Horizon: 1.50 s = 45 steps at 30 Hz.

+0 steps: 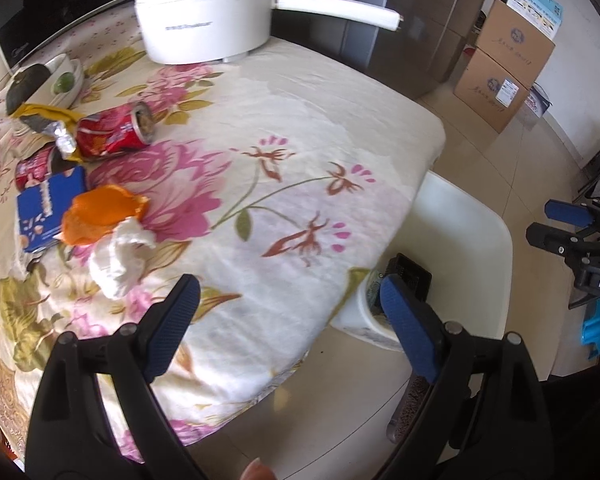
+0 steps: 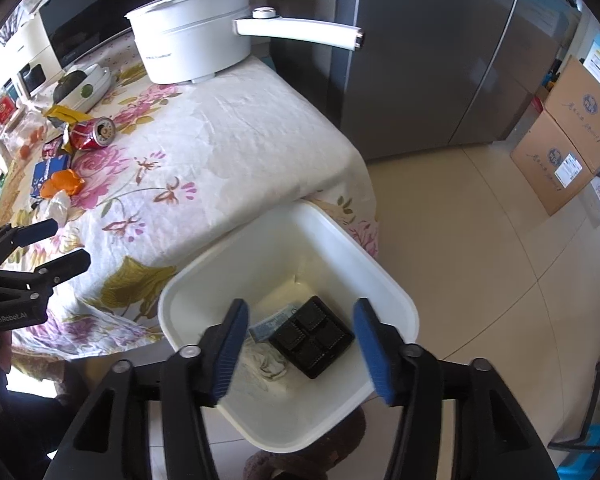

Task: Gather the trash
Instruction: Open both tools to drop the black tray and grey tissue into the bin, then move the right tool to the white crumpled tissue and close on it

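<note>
Right gripper point(image 2: 300, 344) poised over white bin point(image 2: 400, 304), jaws apart, nothing between them. In bin: black plastic tray point(image 2: 312, 336), crumpled tissue point(image 2: 266, 362). On floral tablecloth point(image 2: 240, 140): crushed red can point(image 2: 92, 133), orange peel point(image 2: 62, 183), white electric pot point(image 2: 192, 46). Left gripper point(image 2: 64, 242) at left edge, jaws apart.

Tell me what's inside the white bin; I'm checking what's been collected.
Inside the white bin: a black compartment tray, a crumpled tissue and a pale printed packet. Anything beneath them is hidden.
</note>
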Available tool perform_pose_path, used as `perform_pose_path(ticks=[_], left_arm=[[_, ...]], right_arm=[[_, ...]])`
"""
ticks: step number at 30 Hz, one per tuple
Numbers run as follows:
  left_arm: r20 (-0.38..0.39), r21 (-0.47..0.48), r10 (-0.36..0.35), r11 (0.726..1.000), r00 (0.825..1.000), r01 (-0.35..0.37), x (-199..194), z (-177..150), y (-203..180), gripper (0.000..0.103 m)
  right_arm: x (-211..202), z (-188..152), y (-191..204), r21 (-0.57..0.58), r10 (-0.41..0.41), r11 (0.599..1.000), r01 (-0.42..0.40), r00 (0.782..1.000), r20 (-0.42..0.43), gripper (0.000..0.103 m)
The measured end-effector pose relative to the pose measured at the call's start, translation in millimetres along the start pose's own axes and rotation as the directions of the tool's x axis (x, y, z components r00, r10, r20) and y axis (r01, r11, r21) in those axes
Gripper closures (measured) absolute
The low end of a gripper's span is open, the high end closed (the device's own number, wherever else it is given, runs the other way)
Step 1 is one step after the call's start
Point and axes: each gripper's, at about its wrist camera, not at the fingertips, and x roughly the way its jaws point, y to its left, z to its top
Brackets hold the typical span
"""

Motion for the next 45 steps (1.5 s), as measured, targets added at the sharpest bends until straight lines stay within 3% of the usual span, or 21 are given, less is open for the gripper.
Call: perform_pose_path(ticks=[8,17,30,45], left_arm=[[0.001,-0.073,0.031,0.997,1.000,-0.031,-19,-9,44,0.011],[0.013,-0.185,0.054,0.981,0.998,-0.050,-44,-23,96,0.009],[0.033,-0.266,0.108,0.959,0.994,-0.095,-67,-39,144,0.003],[0.025,-0.381,0.209,0.906,0.978,-0.184,-83,-54,199,0.001]], right_arm=[[-3,13,38,-0.043,0.022,0.999,-0.021,1.000,0.015,0.027],[-3,25,87,-0.109,0.048,0.993,-0.045,0.999,0.025,0.025],[-1,38,141,-0.156,0.093,0.984,-0.087,0.995,0.029,0.024],[12,69,182,-0.079,0.189,0.979,-0.188,0.982,0.008,0.017]])
